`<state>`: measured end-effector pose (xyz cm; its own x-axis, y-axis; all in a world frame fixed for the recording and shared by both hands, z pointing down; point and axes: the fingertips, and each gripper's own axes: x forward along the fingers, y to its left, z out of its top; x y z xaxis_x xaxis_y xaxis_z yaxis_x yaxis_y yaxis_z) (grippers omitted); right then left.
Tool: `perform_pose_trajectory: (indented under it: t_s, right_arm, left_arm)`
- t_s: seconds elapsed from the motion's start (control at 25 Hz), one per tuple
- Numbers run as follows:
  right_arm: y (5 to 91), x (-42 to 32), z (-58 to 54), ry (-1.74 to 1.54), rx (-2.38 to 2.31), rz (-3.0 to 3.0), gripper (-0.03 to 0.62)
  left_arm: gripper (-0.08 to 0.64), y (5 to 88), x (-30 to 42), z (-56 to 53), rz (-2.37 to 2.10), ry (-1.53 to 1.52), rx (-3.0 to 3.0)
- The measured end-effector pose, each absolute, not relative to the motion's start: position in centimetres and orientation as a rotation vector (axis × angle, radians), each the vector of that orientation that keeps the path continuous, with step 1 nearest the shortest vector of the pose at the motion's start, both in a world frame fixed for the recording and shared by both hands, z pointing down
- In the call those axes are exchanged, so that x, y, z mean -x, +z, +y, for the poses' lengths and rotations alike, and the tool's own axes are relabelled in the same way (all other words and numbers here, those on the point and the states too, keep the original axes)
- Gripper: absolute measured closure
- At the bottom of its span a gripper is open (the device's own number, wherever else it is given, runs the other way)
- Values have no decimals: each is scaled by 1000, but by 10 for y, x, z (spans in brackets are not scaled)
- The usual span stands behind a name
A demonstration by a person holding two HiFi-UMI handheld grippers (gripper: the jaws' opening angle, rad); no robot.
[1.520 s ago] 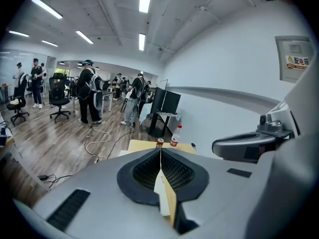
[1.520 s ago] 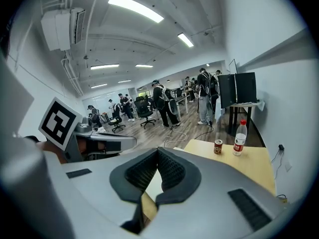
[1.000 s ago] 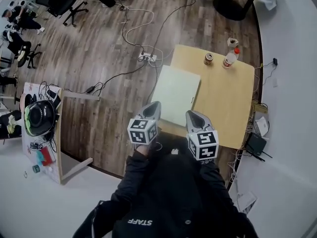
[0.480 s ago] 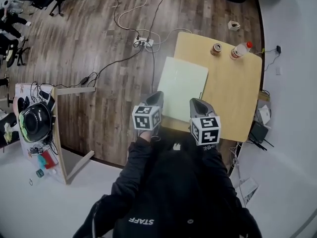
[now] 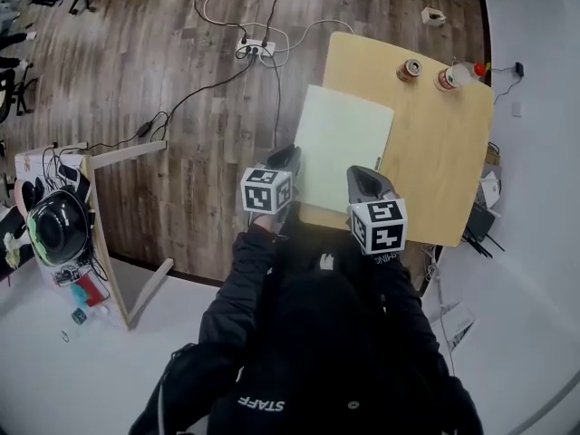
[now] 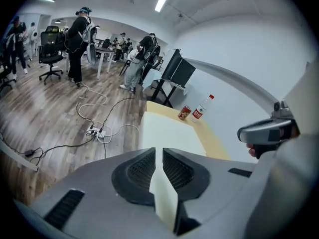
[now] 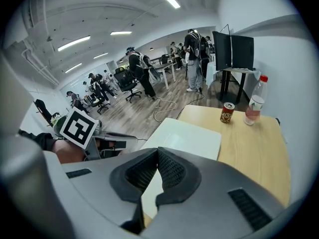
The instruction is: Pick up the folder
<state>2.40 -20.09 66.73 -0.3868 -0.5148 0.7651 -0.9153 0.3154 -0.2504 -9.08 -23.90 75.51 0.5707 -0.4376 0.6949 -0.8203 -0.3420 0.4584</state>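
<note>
A pale green folder [image 5: 340, 148] lies flat on the wooden table [image 5: 439, 170], reaching out over the table's left edge. In the head view my left gripper [image 5: 288, 159] hovers at the folder's near left corner, and my right gripper [image 5: 360, 181] at its near right edge. Both stand shut with nothing between the jaws. The left gripper view shows the folder [image 6: 169, 133] straight ahead beyond the shut left gripper [image 6: 159, 151]. In the right gripper view the folder [image 7: 189, 138] lies just ahead of the shut right gripper [image 7: 157, 151].
A can [image 5: 410, 69] and a plastic bottle [image 5: 458, 75] stand at the table's far end. A power strip [image 5: 254, 48] with cables lies on the wood floor to the left. A side desk [image 5: 100, 234] with a helmet [image 5: 54, 229] stands at far left. People stand further back.
Both grippers have come down and forward to the folder's near edge. The head view has shifted, so the table now sits higher in the picture. Both pairs of jaws stay shut.
</note>
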Motion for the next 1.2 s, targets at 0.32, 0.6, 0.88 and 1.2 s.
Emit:
perform_pose_trajectory:
  t_s: [0.32,0.6,0.88,1.2]
  right_arm:
    - [688,-10,-210,977,-1219,-2004,571]
    - [703,-11,-219,1011,-1211,-1986,571]
    - [717,-13,-226,1047,-1218,-1969,571]
    - [731,-16,-229,1087,-1245,-1943,571]
  left_arm:
    - [411,790,101,-252,-917,549,-1911]
    - [285,820,92,-257,-696,483,-1882]
    - [198,840,82,-257,-507,419,-1837]
    - [156,857,68,-254,-322,331,-1757]
